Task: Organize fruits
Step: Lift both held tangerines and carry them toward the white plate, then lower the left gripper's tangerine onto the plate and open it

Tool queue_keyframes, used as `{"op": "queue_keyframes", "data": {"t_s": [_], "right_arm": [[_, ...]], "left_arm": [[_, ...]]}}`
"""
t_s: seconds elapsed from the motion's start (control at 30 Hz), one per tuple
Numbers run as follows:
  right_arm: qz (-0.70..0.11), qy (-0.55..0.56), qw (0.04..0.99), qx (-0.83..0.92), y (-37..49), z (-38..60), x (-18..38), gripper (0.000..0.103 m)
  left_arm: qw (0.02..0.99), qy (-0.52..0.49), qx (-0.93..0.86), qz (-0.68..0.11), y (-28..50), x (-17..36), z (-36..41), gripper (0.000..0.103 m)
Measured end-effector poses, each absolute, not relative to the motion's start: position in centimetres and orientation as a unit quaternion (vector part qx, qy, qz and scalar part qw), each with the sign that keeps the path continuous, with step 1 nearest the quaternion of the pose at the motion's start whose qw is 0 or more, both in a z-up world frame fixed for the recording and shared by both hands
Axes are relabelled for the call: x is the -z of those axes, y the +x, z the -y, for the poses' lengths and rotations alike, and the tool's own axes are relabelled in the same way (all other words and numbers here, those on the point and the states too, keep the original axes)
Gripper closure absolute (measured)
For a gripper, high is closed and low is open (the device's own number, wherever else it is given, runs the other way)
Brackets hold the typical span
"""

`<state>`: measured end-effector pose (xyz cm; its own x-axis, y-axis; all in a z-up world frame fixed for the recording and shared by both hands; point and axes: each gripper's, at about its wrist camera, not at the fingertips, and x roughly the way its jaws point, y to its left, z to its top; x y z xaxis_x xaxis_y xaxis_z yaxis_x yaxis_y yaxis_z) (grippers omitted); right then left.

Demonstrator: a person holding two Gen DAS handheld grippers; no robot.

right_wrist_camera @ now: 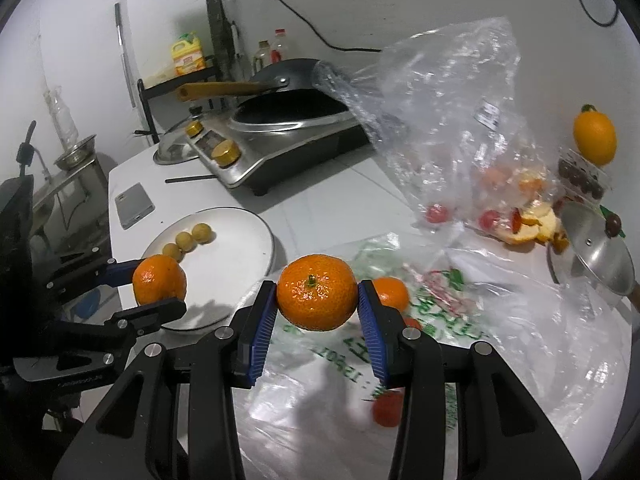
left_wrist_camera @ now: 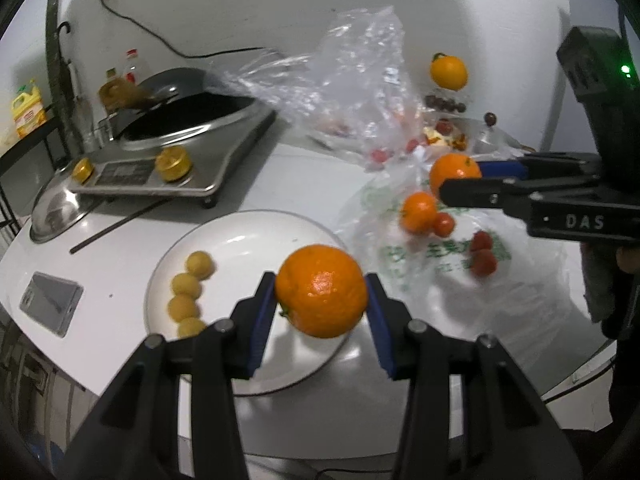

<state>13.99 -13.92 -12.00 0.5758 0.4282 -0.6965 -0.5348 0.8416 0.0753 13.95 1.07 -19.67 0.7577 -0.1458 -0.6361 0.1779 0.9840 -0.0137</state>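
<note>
My left gripper (left_wrist_camera: 322,294) is shut on an orange (left_wrist_camera: 322,290) and holds it above the near right part of a white plate (left_wrist_camera: 240,240). Several small yellow fruits (left_wrist_camera: 188,292) lie in a row on the plate's left side. My right gripper (right_wrist_camera: 317,300) is shut on a second orange (right_wrist_camera: 317,297), above a printed plastic bag (right_wrist_camera: 440,340). In the left wrist view the right gripper (left_wrist_camera: 460,178) holds that orange (left_wrist_camera: 454,170) at the right. One more orange (left_wrist_camera: 419,212) and red tomatoes (left_wrist_camera: 482,256) lie on the bag.
An induction cooker with a wok (left_wrist_camera: 192,128) stands at the back left. A phone (left_wrist_camera: 50,302) lies left of the plate. A crumpled clear bag (left_wrist_camera: 352,80), a pot lid (right_wrist_camera: 600,252), fruit peels (right_wrist_camera: 536,224) and a yellow-orange fruit (left_wrist_camera: 449,72) are behind.
</note>
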Motion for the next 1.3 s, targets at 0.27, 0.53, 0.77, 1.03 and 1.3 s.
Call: {"op": "queue_keyframes", "data": {"t_s": [0.27,0.53,0.77,1.03,1.3], "right_arm": [[-0.376,-0.089,0.876,-0.288,14.1,10.5,12.4,0.059],[-0.376,-0.095,0.869,-0.307,15.1,8.0,12.7,0.059],[-0.382,-0.095,0.862,-0.32,15.9,6.7,13.6,0.059],[-0.389,-0.101,0.857,-0.321,17.0,6.3,14.7,0.059],[-0.393,-0.101,0.854,-0.326,17.9,6.0,15.3,0.059]], "left_arm": [[0.937,0.024,0.059,-0.343,14.2,20.6,-4.1,0.058],[0.937,0.037,0.04,-0.346,15.4,21.0,-5.7,0.058],[0.933,0.071,0.031,-0.35,16.6,21.9,-5.2,0.058],[0.927,0.104,0.028,-0.36,17.6,23.2,-3.8,0.058],[0.922,0.15,-0.001,-0.358,18.3,24.0,-3.2,0.058]]}}
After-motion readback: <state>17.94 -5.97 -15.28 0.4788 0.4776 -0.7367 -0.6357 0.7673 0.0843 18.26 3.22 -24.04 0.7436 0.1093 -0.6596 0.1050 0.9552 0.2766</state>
